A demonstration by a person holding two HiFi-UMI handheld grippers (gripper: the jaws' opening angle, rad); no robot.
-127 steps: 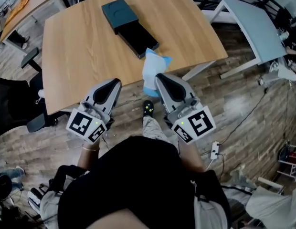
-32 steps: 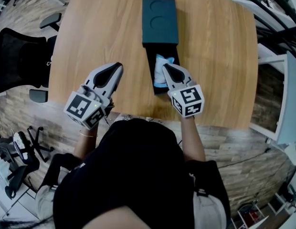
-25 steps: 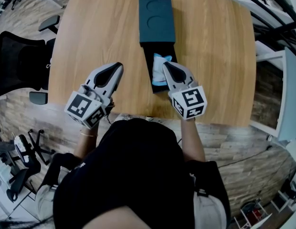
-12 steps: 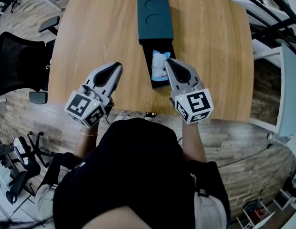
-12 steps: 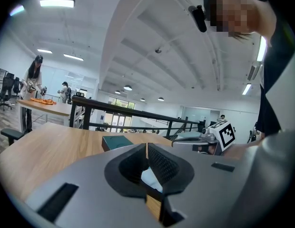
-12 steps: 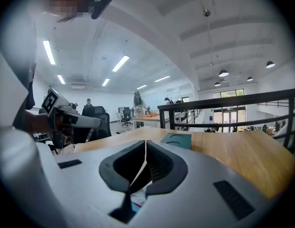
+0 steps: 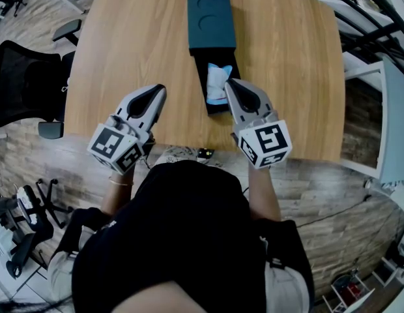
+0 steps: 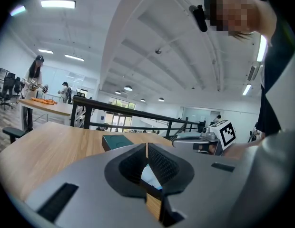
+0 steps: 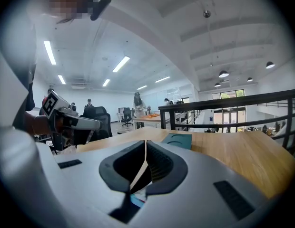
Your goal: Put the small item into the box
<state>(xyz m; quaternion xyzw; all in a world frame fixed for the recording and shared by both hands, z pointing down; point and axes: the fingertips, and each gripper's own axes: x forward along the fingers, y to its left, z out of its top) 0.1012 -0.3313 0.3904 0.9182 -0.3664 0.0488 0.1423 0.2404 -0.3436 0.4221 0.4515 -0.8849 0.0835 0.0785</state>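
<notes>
A dark teal box lid lies on the wooden table, with the open black box tray drawn out toward me. A small white-and-blue packet rests over the tray. My right gripper is at the packet's right edge, shut on it; in the right gripper view a thin white sheet runs from between the closed jaws. My left gripper hovers left of the tray, shut and empty. The lid and the packet show beyond it.
A black office chair stands left of the table. A pale desk is at the right. Black railings run past the table's far right. People work at a distant table.
Five seconds ago the packet hung in my right gripper off the table's near edge. Over the last second the right gripper carried it a little farther over the tray. The left gripper barely moved.
</notes>
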